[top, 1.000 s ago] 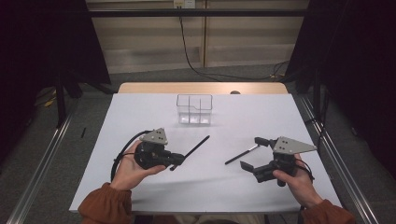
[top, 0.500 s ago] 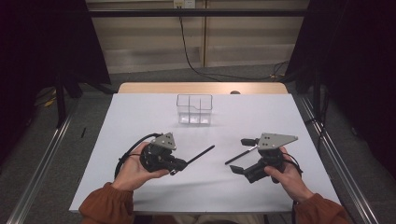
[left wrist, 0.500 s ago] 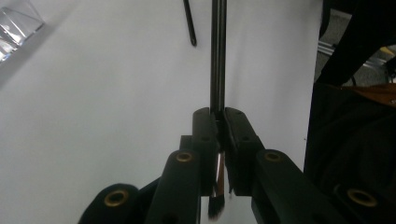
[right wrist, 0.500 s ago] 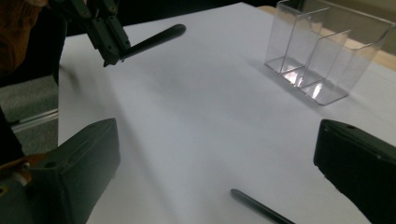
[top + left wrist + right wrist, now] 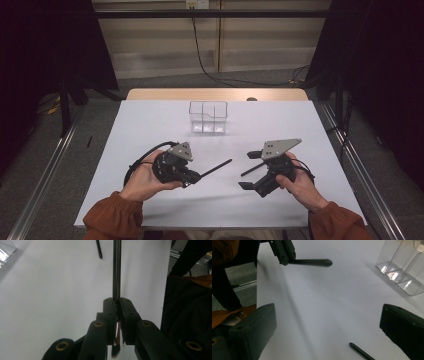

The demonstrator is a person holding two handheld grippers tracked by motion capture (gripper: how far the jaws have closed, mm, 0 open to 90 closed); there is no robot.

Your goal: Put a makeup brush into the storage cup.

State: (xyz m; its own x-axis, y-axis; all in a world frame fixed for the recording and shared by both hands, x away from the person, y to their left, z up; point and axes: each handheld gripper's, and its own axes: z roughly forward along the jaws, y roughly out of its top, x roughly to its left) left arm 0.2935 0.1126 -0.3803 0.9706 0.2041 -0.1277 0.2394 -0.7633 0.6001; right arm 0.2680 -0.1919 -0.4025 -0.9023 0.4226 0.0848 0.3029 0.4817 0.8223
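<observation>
Meanwhile, at lower centre-left of the high view, my left gripper (image 5: 192,176) holds a slim black brush (image 5: 216,168) pinched tight between its jaws, the handle running up and to the right above the white table (image 5: 150,125). From the left gripper view, the brush (image 5: 116,270) rises straight up the middle of the frame from the clamped black pads, its bristle tip poking out below them near the bottom edge. To the right in the high view, my right gripper (image 5: 249,171) sits with its jaws spread wide and nothing between them, a grey three-cornered plate riding on top. A second dark stick (image 5: 252,169) lies on the table between those open jaws in that view, though I cannot tell whether it touches either one. In the right gripper view, the end of that stick (image 5: 361,351) shows at the bottom of the frame between the two parted pads, lying flat on the white surface, while the left gripper (image 5: 284,252) and its brush (image 5: 312,262) sit at upper left. A clear plastic organizer (image 5: 208,117) with compartments stands at upper centre of the high view, well apart from both grippers.
</observation>
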